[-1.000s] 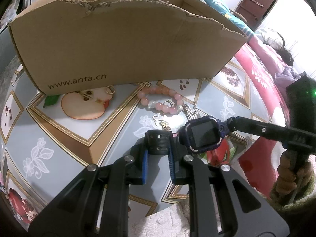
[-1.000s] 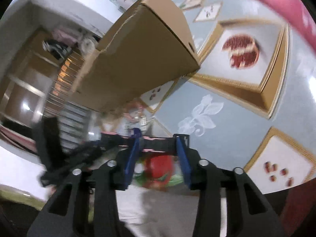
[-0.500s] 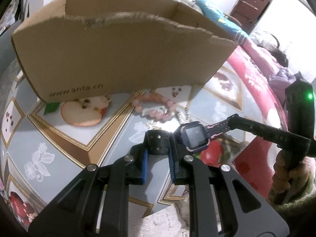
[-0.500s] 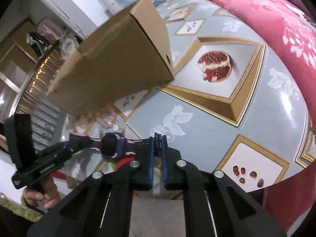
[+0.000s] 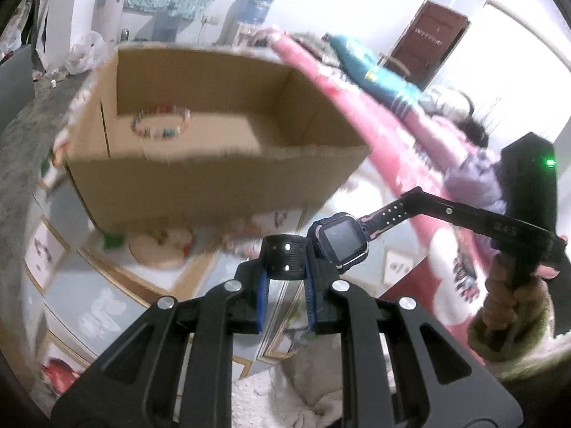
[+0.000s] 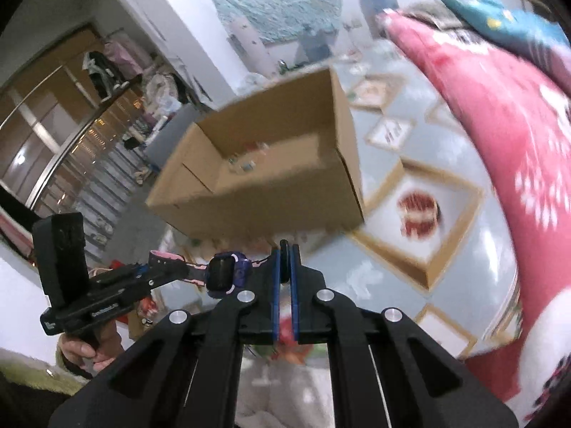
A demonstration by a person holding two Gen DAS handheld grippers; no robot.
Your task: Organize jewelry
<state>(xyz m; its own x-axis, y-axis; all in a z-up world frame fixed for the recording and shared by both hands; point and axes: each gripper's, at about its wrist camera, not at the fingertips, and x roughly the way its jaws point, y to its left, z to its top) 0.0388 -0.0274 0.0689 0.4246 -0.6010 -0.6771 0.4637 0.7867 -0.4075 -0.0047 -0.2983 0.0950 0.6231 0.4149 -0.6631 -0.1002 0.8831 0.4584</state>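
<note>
Above the patterned tablecloth point(image 5: 107, 285), you hold a blue smartwatch point(image 5: 340, 246) stretched between your two grippers, in the air just in front of the cardboard box point(image 5: 214, 192). Your left gripper point(image 5: 285, 267) is closed to a narrow gap on one end of the black strap, its blue pads pressing the band from both sides. Your right gripper point(image 6: 284, 260) is pinched almost fully together on the other strap end, which shows edge-on between its pads; the watch body point(image 6: 226, 274) hangs just left of those fingers in the right wrist view, with the pink underside of the band running on toward the left gripper point(image 6: 142, 274).

The box stands open at the top on the tablecloth. Inside it, against the far left corner, lies a beaded bracelet point(image 5: 160, 125) of mixed colours, flat on the bottom; the rest of the floor you can see is bare cardboard. From the right wrist view the contents point(image 6: 246, 164) are only a blurred smear.

A pink quilt point(image 6: 499, 125) lies along the right side beyond the table.
</note>
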